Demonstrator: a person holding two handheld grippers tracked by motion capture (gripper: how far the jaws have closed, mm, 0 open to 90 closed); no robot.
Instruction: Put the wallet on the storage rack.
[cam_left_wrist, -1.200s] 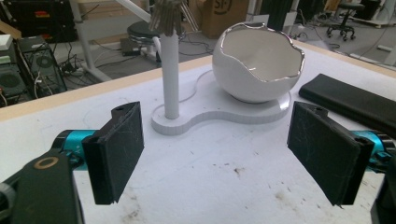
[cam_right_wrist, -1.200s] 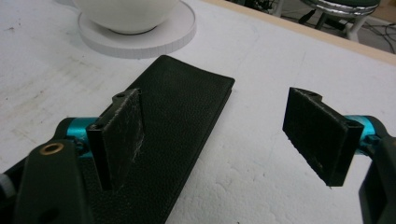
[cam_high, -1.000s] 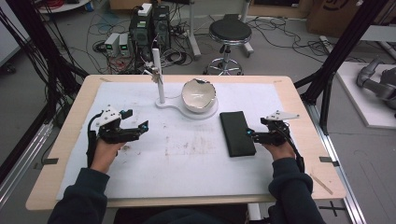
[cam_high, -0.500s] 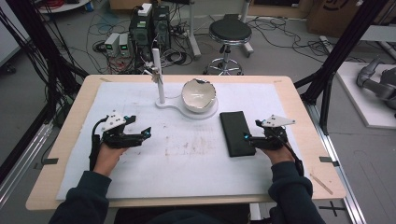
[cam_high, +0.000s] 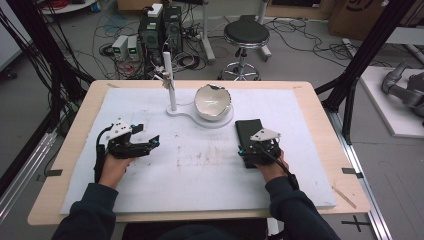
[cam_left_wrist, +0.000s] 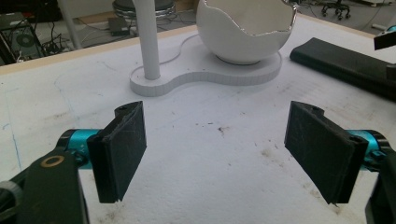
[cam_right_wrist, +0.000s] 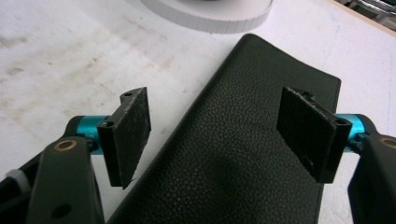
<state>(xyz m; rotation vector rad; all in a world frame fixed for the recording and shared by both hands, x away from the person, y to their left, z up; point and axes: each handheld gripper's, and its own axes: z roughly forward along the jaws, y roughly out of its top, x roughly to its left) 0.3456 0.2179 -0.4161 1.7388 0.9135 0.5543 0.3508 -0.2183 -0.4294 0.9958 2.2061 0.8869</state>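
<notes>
Here two spread claws, left claw (cam_high: 150, 145) and right claw (cam_right_wrist: 215, 130), flank one black case (cam_right_wrist: 243, 154) and one bowl (cam_high: 213, 101).

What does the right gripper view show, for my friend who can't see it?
The right gripper hangs open over a black leather case lying flat on the white table cover. One jaw is above the case, the other above its left edge. A white stand base sits beyond.

My high view fixed above my side of the counter (cam_high: 320, 145), facing forward and down, left tool view low and close toward the white stand (cam_left_wrist: 205, 70), right tool view closer over the black leather case (cam_right_wrist: 233, 154), case (cam_left_wrist: 345, 63) shared by both.
</notes>
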